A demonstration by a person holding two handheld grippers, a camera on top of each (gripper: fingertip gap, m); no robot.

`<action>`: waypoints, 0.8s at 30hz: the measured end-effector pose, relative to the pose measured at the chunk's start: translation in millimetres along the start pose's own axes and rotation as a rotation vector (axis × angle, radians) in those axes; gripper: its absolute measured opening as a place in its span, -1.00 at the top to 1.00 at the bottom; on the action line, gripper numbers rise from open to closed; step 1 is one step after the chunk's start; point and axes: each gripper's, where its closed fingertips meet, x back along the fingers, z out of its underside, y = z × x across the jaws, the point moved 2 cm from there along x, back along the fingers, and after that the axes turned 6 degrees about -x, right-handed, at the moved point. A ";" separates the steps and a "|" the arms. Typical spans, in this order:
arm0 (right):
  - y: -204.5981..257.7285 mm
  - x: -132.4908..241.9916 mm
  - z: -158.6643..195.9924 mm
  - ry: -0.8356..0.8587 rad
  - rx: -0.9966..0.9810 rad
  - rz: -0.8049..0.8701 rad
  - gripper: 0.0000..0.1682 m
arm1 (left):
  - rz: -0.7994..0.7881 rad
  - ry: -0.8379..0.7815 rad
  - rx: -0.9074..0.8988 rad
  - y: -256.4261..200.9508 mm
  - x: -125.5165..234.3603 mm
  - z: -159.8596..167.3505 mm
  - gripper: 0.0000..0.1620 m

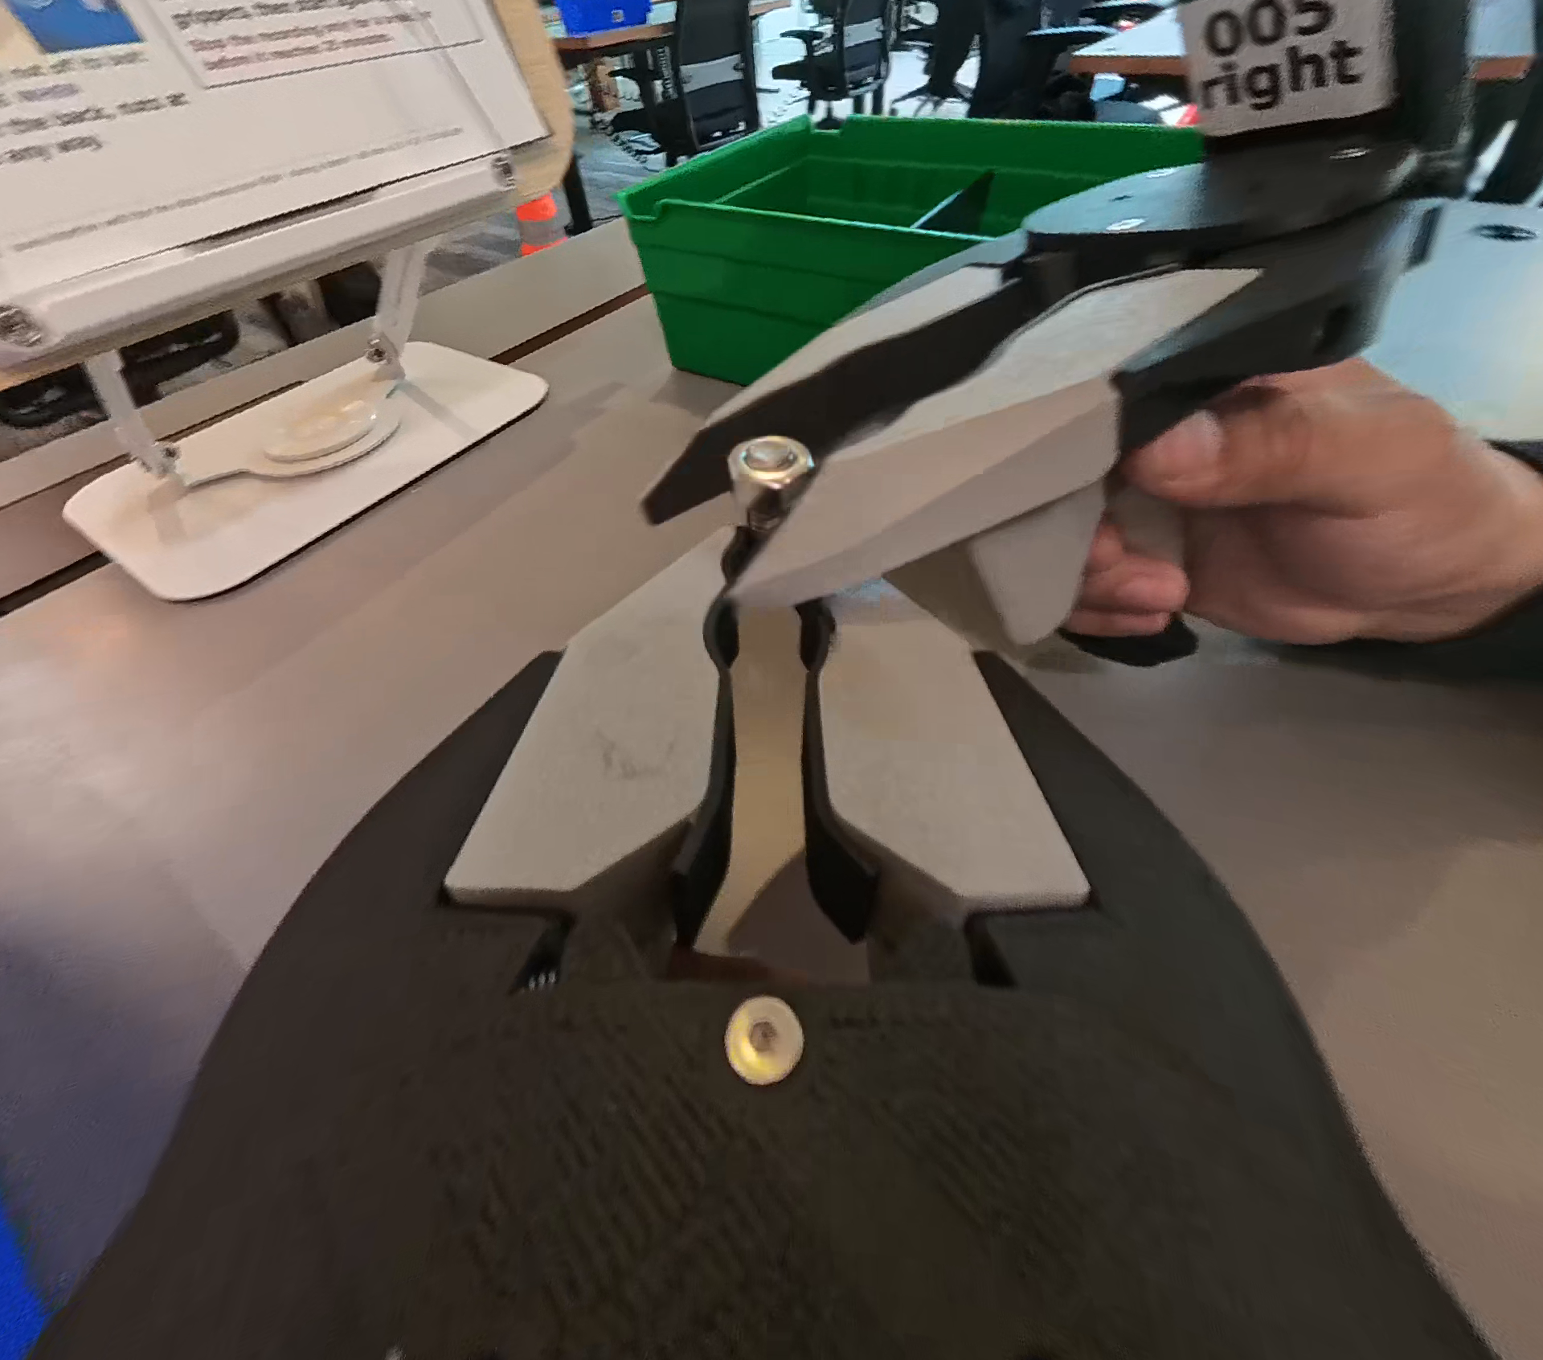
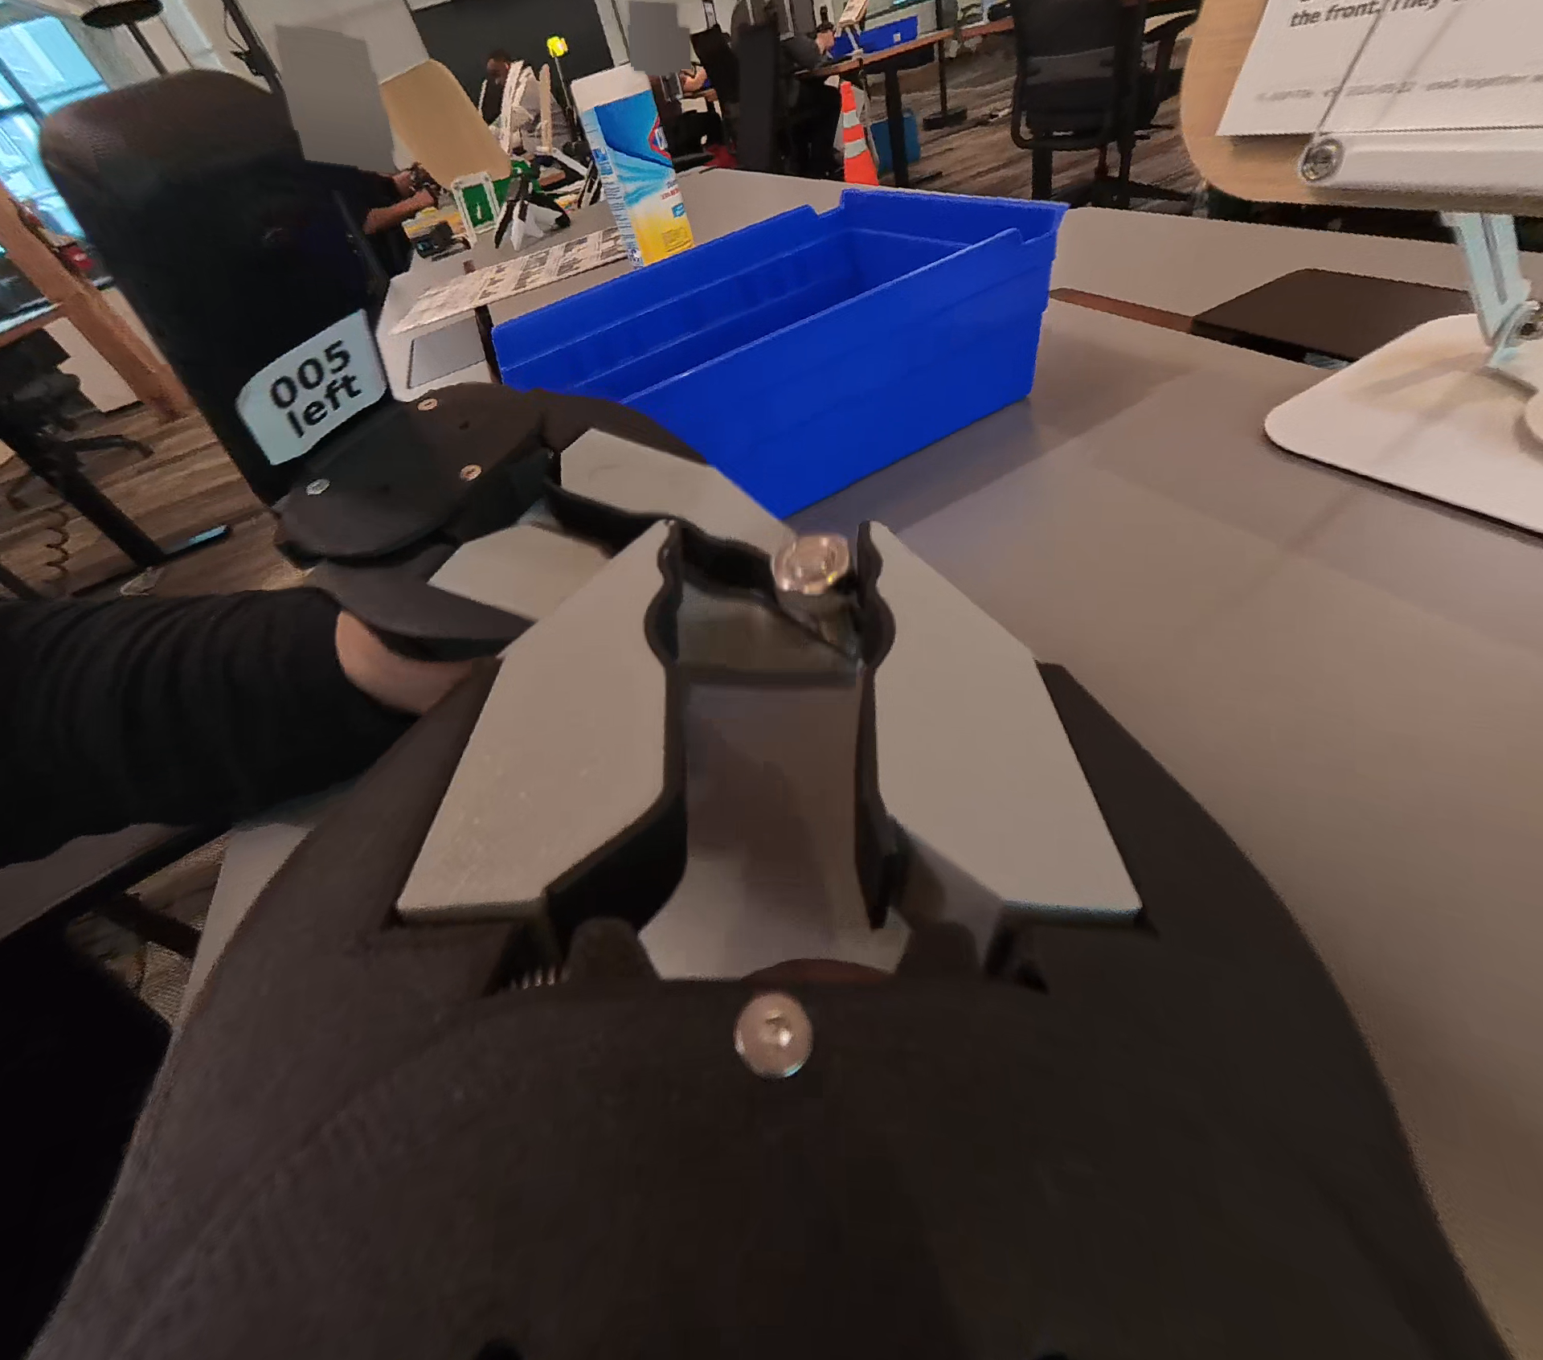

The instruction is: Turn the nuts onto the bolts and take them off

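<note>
The two claws meet above the grey surface [image 1: 250,694], and the bolt and nut sit between them. In the left wrist view, the left claw [image 1: 764,623] points forward with its black tips close together, pinching the lower end of the bolt [image 1: 756,522], which stands roughly upright. At the top of the bolt sits the silver nut [image 1: 770,466]. The right claw [image 1: 743,485] comes in from the right side, held by a hand [image 1: 1302,510], and its fingers close around the nut from both sides.

In the right wrist view, the right claw [image 2: 772,572] has the nut [image 2: 810,568] pressed against its right finger, close to the tip. The gap to the left finger looks wider, so how firmly the nut is pinched there is hard to tell. The left claw [image 2: 801,614] reaches in from the left, held by a hand in a dark sleeve [image 2: 167,702].

A green bin [image 1: 751,268] stands on the surface beyond the claws in the left view. A blue bin [image 2: 835,401] stands beyond them in the right view. A white stand with a printed sheet [image 1: 250,67] stands nearby.
</note>
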 end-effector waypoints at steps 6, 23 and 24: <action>-6.6 11.4 -12.6 -0.049 0.006 0.036 0.63 | -0.050 0.009 0.008 12.5 4.0 0.3 0.92; -12.3 18.3 -15.5 -0.036 -0.018 0.020 0.67 | -0.078 0.023 -0.007 18.0 4.3 3.4 0.92; -9.9 17.2 -13.9 -0.026 -0.015 0.006 0.71 | -0.069 0.017 0.006 17.3 4.2 2.9 0.92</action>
